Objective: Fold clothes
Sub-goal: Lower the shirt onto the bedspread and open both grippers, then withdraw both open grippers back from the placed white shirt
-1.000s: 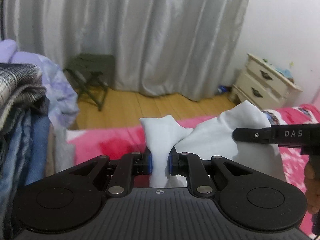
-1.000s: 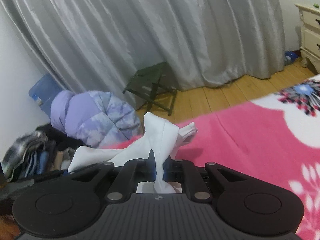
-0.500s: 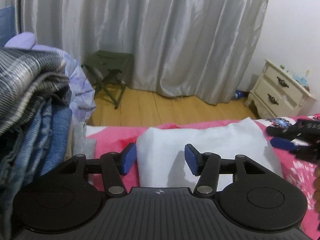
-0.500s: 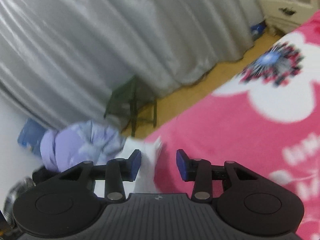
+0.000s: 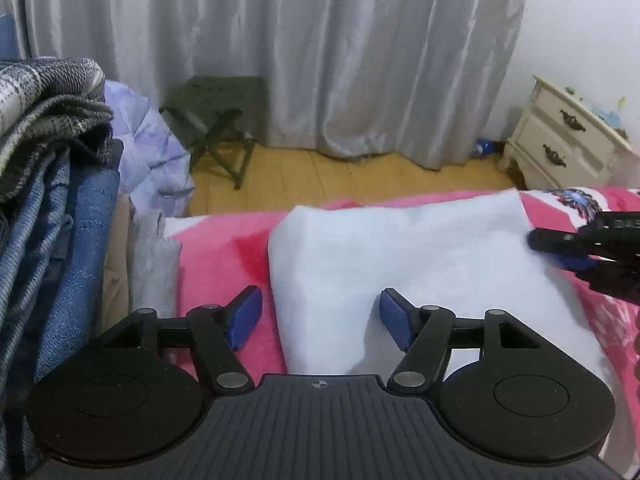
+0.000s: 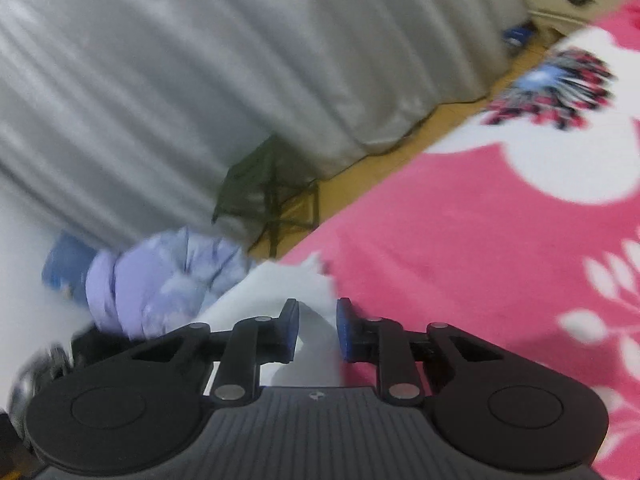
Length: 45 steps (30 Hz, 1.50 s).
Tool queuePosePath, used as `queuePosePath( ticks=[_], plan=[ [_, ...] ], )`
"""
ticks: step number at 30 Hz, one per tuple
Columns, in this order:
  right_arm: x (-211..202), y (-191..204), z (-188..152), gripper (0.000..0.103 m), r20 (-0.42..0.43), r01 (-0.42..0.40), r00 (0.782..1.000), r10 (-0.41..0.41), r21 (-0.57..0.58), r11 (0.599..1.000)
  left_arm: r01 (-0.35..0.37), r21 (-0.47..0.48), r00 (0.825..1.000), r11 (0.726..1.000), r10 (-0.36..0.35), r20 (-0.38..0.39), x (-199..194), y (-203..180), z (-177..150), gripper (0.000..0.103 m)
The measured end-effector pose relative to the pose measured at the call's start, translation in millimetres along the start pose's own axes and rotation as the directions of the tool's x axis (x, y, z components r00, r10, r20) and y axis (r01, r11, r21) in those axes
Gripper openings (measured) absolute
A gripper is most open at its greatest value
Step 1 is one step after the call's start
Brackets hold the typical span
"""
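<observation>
A folded white garment [image 5: 420, 256] lies flat on the pink blanket [image 5: 224, 248]. My left gripper [image 5: 320, 318] is open over its near left corner, and its blue pads [image 5: 246, 316] grip nothing. My right gripper [image 5: 568, 248] shows at the garment's right edge in the left wrist view. In the right wrist view my right gripper [image 6: 317, 330] stands open, with the white cloth [image 6: 296, 292] lying loose between its pads. That view is motion-blurred.
A stack of folded clothes [image 5: 52, 184] with a plaid one on top stands at my left. A lilac jacket [image 6: 160, 280] lies beyond it. A green folding stool [image 5: 216, 120], a wooden floor, grey curtains and a cream nightstand [image 5: 568, 140] lie past the bed edge.
Both grippers have let go of the white garment and opened. The garment has dropped flat on the blanket. The right gripper has tilted and swung.
</observation>
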State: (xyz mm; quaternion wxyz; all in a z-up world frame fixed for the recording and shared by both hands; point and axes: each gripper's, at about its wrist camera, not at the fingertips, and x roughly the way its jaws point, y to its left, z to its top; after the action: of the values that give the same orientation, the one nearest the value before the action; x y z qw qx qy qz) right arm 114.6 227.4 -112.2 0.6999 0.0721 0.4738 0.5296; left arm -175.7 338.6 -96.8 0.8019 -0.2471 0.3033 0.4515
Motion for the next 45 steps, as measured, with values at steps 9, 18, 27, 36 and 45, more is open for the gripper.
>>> queuePosePath(
  ticks=[9,18,27,36,45],
  plan=[
    [-64,-23,3,0.023,0.044,0.032,0.998,-0.033,0.018,0.999,-0.002,-0.026,0.997,1.000,0.004,0.083,-19,1,3,0.066],
    [-138,31,-45,0.023,-0.005,0.103,0.994,-0.109,-0.298,0.949,0.114,0.050,0.982,0.992,-0.120,0.144,-72,-12,6,0.069],
    [-120,86,-139,0.023,-0.112,0.110,0.975,-0.193,-0.514,0.850,0.363,0.407,0.931,0.838,-0.343,-0.123,-102,-37,-71,0.071],
    [-93,82,-154,0.023,-0.127,0.226,0.933,-0.336,-0.518,0.825,0.311,0.529,0.950,0.790,-0.259,-0.172,-80,-44,-119,0.071],
    [-90,103,-190,0.023,-0.238,0.118,0.928,-0.286,-0.541,0.833,0.247,0.464,0.964,0.851,-0.168,-0.205,-81,-48,-108,0.073]
  ],
)
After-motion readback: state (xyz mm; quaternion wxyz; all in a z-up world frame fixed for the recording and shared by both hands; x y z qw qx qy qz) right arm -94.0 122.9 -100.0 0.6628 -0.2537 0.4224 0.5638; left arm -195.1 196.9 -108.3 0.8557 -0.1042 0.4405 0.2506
